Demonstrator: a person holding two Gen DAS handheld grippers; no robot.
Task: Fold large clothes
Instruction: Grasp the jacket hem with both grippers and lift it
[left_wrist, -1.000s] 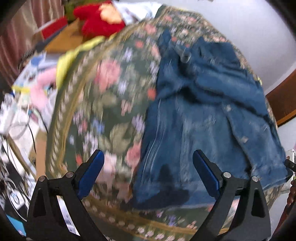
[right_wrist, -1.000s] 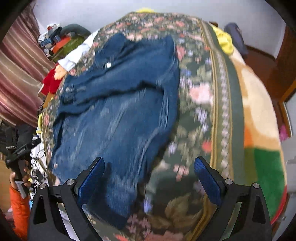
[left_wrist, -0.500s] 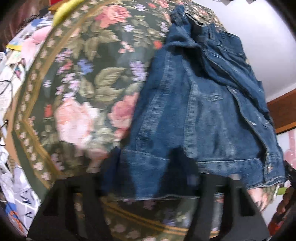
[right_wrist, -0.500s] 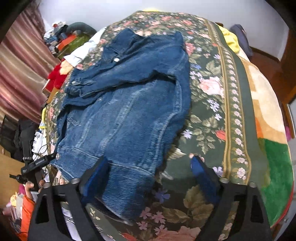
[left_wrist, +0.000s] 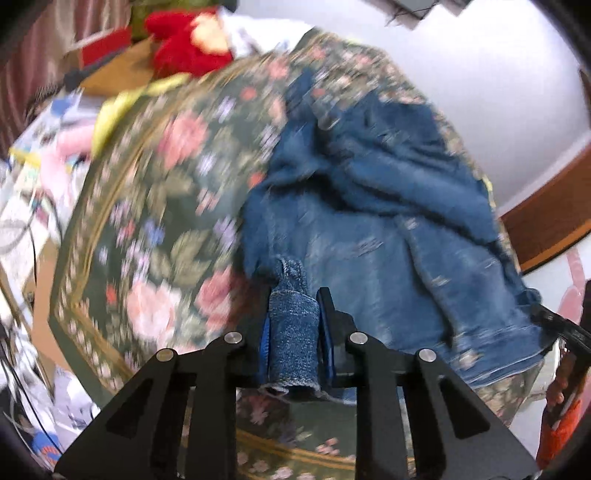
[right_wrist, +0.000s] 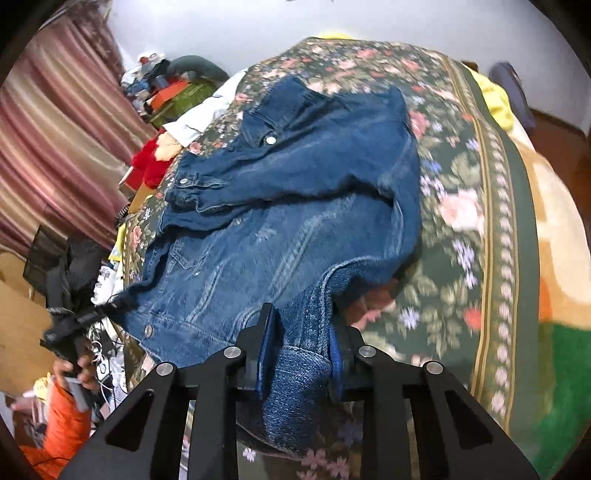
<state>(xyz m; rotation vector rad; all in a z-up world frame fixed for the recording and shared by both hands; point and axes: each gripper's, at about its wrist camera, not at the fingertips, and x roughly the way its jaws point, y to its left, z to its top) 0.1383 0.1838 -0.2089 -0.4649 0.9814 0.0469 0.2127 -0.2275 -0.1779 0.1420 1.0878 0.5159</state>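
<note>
Item: dark blue denim jacket with metal snap buttons (right_wrist: 295, 206), lying spread on a dark green floral-patterned blanket (right_wrist: 461, 206) over a bed, collar end far, hem end near; both sleeves appear folded across the body

Left gripper (left_wrist: 293, 343): jaws closed to the thickness of a bunched roll of the jacket's hem, pinched at one near corner

Right gripper (right_wrist: 303, 354): jaws likewise closed on a thick gather of hem at the other near corner, cloth lifted off the blanket

Handling, as judged: denim heavy and fairly stiff, not slippery, not fragile; holds a crease but sags in the middle if carried by corners alone. Best hold is the double-stitched hem band at both corners, as now

Adjacent: red plush toy (left_wrist: 188, 40); striped maroon curtain (right_wrist: 55, 147)
</note>
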